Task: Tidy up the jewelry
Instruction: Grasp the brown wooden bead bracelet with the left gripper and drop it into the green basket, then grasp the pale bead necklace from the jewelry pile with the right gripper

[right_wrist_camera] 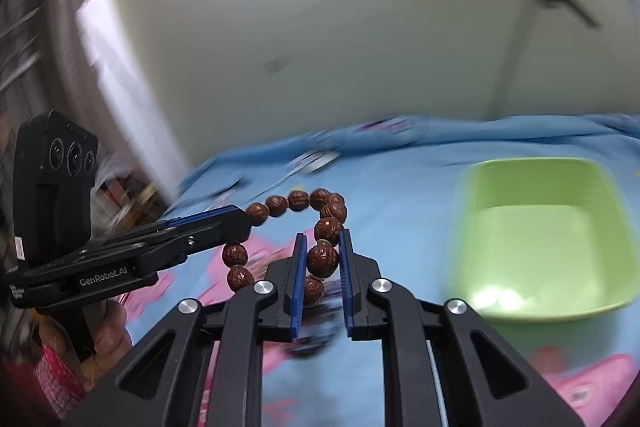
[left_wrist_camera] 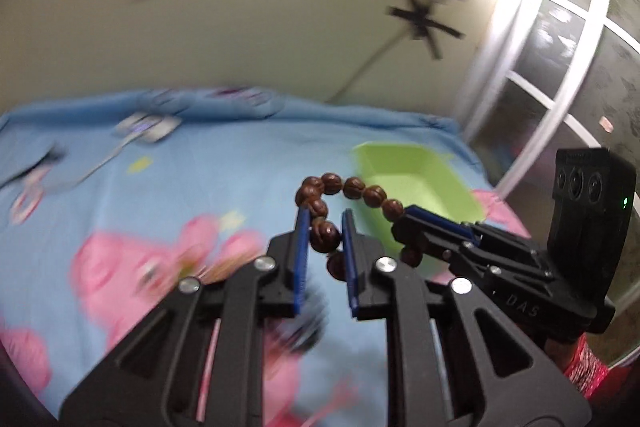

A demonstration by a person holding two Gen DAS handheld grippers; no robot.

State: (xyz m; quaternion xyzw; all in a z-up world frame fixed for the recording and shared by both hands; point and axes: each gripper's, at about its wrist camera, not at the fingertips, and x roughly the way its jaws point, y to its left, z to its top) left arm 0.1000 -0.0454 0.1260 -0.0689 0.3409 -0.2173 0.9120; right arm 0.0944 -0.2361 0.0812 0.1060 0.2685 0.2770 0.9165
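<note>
In the left wrist view, we see our left gripper [left_wrist_camera: 326, 227] nearly closed, its blue pads clamped on one bead of the brown bead bracelet [left_wrist_camera: 340, 203]; the loop arcs ahead of the tips to the right gripper [left_wrist_camera: 416, 223], closed on its far side, with the green tray [left_wrist_camera: 420, 163] beyond. In the right wrist view, our right gripper [right_wrist_camera: 323, 247] pinches a bead between its pads, the bracelet [right_wrist_camera: 304, 203] curving left to the left gripper [right_wrist_camera: 236, 219]; the tray [right_wrist_camera: 540, 187] lies to the right on the blue bedsheet [right_wrist_camera: 400, 187].

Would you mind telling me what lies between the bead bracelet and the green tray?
Only bare blue bedsheet separates the bracelet from the green tray, as the right wrist view shows.
</note>
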